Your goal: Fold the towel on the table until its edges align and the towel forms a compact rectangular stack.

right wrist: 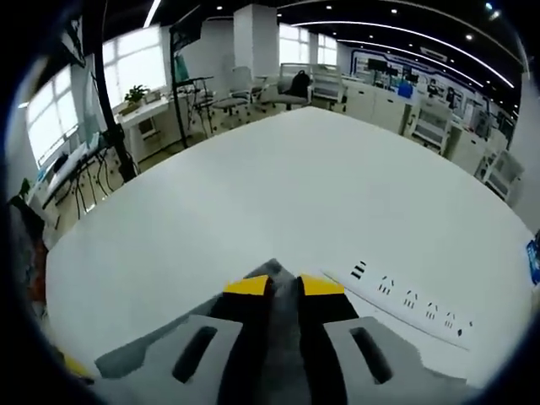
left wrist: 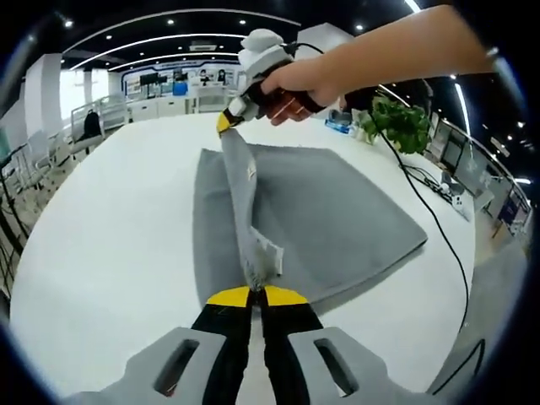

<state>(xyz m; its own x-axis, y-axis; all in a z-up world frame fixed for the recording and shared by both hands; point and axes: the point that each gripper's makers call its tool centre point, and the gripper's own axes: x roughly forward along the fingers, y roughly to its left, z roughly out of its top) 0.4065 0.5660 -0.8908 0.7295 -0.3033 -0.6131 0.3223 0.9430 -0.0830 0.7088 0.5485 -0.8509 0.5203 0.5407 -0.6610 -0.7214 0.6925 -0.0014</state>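
Left tool (left wrist: 256, 295) has its yellow-tipped black jaws pressed together on a bunched edge of the grey towel (left wrist: 337, 219), right at the near side of the cloth in the left gripper view. Right tool (left wrist: 226, 121) shows at the far side of that view, yellow tip pinched on the other end of the same lifted edge, gripped by a person's hand (left wrist: 295, 84) with a bare forearm reaching in from the right. Between the two tools the towel edge rises as a narrow taut ridge, with a small white label hanging near the left tool; the rest of the towel lies flat on the white counter (left wrist: 110, 245), soft matte fabric, roughly rectangular with rounded corners. A black cable (left wrist: 439, 228) runs across the counter on the right, past a green potted plant (left wrist: 396, 122). In the right gripper view the right tool (right wrist: 283, 287) has its jaws nearly closed with grey fabric showing between and under them; a white power strip (right wrist: 405, 304) with several sockets lies flat on the smooth counter just beside it. Office desks and chairs sit in the background.
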